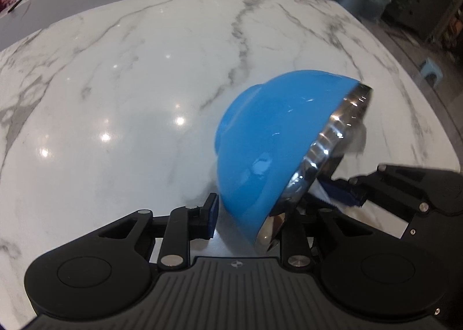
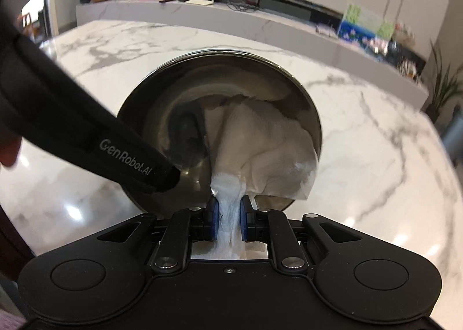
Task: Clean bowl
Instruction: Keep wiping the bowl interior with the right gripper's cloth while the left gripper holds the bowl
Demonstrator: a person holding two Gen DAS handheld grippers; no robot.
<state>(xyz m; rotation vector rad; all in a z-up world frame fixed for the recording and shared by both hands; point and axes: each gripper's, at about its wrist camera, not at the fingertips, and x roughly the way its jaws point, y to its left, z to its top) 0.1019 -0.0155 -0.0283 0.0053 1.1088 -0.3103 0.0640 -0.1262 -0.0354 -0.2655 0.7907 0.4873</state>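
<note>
A bowl (image 1: 269, 139), bright blue outside and mirror-shiny metal inside (image 2: 220, 116), is tipped on its side above a white marble table (image 1: 130, 84) veined with grey. From the left wrist camera its blue outer wall faces the lens and its polished rim (image 1: 327, 145) slants down towards the camera. The left gripper (image 1: 246, 220) grips the bowl at its lower rim: one blue-padded finger (image 1: 212, 215) sits against the outer wall, while the other seems to be inside, largely hidden by the rim, so the exact contact there is hard to see.

From the right wrist camera the open mouth of the bowl faces the lens. A crumpled white paper towel (image 2: 266, 153) lies pressed into the right half of the metal interior, its edge spilling over the lower rim. The right gripper (image 2: 228, 220) is pinched almost fully together on a twisted tail of that towel, which runs between its two blue pads (image 2: 213, 221). The black body of the left gripper, printed with "GenRobot.AI" (image 2: 124, 156), crosses the left of this view and reaches the bowl's lower left rim.

Beyond the table, a long marble shelf (image 2: 202, 12) holds assorted small objects, and potted plants (image 2: 442, 90) stand at the right.
</note>
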